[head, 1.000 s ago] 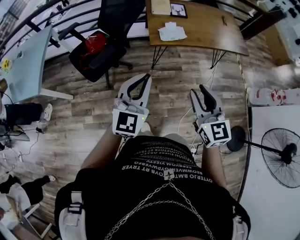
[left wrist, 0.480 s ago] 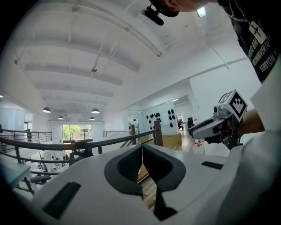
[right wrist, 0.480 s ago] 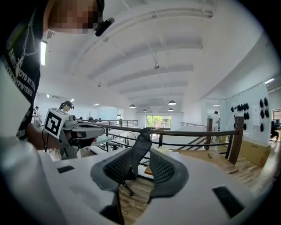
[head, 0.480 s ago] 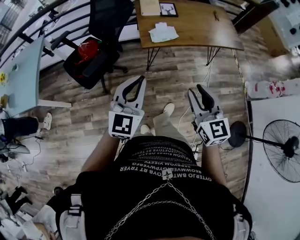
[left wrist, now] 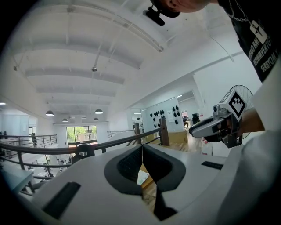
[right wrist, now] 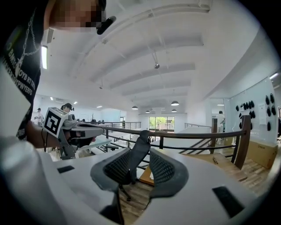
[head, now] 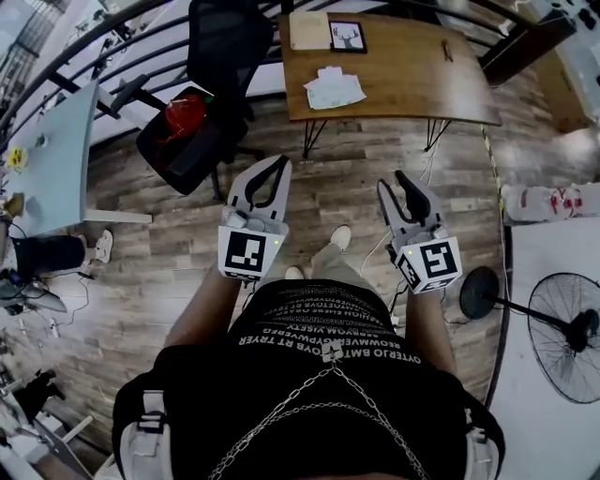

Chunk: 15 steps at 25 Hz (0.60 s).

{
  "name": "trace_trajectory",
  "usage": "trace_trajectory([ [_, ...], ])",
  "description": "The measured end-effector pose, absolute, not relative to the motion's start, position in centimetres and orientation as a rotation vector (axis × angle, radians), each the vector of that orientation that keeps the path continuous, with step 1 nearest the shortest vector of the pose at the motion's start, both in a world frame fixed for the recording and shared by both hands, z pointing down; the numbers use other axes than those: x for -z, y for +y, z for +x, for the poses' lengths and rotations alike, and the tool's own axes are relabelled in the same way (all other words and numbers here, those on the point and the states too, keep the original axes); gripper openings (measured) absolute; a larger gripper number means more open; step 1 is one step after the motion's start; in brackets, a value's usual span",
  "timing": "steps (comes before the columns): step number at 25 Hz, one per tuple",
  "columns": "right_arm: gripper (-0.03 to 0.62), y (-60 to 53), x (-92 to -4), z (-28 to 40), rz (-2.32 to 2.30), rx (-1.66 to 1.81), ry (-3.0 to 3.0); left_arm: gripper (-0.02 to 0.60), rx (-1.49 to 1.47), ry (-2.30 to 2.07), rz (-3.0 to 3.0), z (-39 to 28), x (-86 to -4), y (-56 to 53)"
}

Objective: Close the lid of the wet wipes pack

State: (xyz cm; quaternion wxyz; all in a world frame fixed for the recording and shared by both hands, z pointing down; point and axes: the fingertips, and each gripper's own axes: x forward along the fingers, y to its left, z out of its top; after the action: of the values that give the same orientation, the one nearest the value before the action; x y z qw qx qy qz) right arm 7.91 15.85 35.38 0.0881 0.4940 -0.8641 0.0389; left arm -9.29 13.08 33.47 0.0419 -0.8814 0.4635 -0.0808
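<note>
The wet wipes pack (head: 334, 87) lies white on the brown wooden table (head: 412, 75) at the top of the head view, far ahead of both grippers; its lid is too small to read. Above the wooden floor, my left gripper (head: 281, 161) has its fingertips touching and nothing between them. In the left gripper view the pads (left wrist: 127, 165) meet at their tips, and a white scrap of the pack shows through the gap below them. My right gripper (head: 392, 182) is open and empty. The right gripper view shows a clear gap between its pads (right wrist: 163, 168).
A black office chair (head: 202, 103) with a red item on it stands left of the table. A framed picture (head: 348, 36) and a paper sheet (head: 307, 28) lie on the table's far side. A grey table (head: 56, 150) is at the left, a floor fan (head: 562, 328) at the right.
The person has stepped forward across the floor, and the table with the pack sits a little nearer in the head view. Both grippers moved along, with their jaws unchanged.
</note>
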Motion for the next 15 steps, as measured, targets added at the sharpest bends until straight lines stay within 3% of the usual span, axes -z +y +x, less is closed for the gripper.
trace_trajectory([
  [15, 0.130, 6.7, -33.8, 12.0, 1.380, -0.075, -2.632, 0.029, 0.259, 1.518, -2.674, -5.3, -33.2, 4.5],
])
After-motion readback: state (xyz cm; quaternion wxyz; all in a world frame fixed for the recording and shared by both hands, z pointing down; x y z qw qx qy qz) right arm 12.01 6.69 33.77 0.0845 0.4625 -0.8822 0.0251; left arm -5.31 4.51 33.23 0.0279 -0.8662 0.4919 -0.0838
